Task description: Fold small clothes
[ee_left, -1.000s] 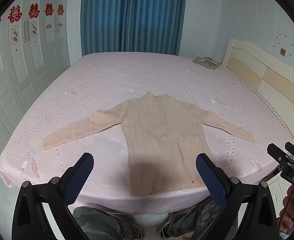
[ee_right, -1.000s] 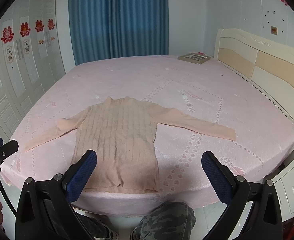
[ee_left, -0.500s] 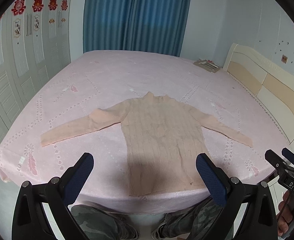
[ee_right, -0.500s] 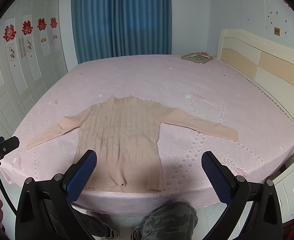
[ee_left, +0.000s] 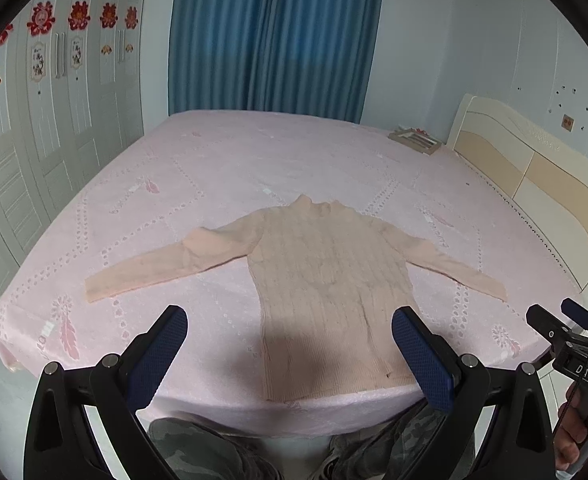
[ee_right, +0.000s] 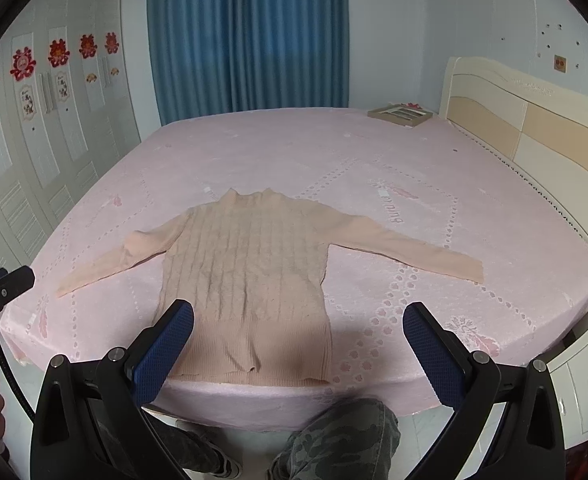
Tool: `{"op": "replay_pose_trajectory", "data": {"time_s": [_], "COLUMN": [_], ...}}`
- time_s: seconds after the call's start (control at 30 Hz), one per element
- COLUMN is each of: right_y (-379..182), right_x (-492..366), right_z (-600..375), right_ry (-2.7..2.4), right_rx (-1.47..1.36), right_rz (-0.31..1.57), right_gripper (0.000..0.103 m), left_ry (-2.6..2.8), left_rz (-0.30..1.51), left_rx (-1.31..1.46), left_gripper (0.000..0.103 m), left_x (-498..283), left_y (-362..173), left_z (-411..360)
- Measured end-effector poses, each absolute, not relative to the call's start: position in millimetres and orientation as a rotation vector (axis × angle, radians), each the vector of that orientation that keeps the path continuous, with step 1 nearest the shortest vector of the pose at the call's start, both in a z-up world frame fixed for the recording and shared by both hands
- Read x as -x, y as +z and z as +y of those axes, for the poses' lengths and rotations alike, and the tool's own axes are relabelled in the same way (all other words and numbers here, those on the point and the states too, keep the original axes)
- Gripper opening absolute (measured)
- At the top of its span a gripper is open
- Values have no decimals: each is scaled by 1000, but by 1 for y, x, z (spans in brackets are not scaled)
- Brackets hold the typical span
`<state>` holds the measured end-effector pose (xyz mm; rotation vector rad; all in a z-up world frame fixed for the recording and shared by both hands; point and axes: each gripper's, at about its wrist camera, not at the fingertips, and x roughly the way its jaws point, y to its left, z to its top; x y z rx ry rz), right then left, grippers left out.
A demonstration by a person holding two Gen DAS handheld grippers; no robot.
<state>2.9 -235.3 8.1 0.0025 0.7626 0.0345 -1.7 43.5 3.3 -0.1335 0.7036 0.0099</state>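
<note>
A small peach ribbed knit sweater point(ee_left: 325, 276) lies flat on the pink bed, collar away from me, hem at the near edge, both sleeves spread out sideways. It also shows in the right wrist view point(ee_right: 246, 276). My left gripper point(ee_left: 290, 356) is open and empty, held above the hem near the bed's front edge. My right gripper point(ee_right: 299, 350) is open and empty, above the hem's right side. The right gripper also shows at the right edge of the left wrist view point(ee_left: 569, 340). The left gripper shows at the left edge of the right wrist view point(ee_right: 4, 286).
The pink patterned bedspread point(ee_left: 214, 184) covers a large bed. A cream headboard point(ee_right: 533, 128) stands on the right, a flat frame point(ee_right: 399, 114) lies at the far corner, white wardrobes point(ee_left: 34, 152) line the left, and blue curtains point(ee_right: 250, 36) hang behind. My camouflage-clad legs point(ee_right: 333, 436) are below the bed edge.
Both grippers have tilted upward slightly, so the bed and sweater sit lower in view. Both stay open; the sweater has not moved.
</note>
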Motion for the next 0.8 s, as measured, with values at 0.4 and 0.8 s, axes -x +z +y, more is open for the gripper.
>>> {"op": "replay_pose_trajectory", "data": {"time_s": [0.4,0.8], "right_y": [4,-32], "right_x": [-15,-55], "right_z": [-233,-224], "right_ry": [40,42], "right_rx": [-21,-28], "right_rz": [758,772], "right_gripper": [103,103], "left_ry": [12,37], "left_rz": [691,715], "left_rx": [162,239], "left_gripper": [103,102], "left_x": [-18,-66], "left_y": [-8,-69], "left_z": [55,86]}}
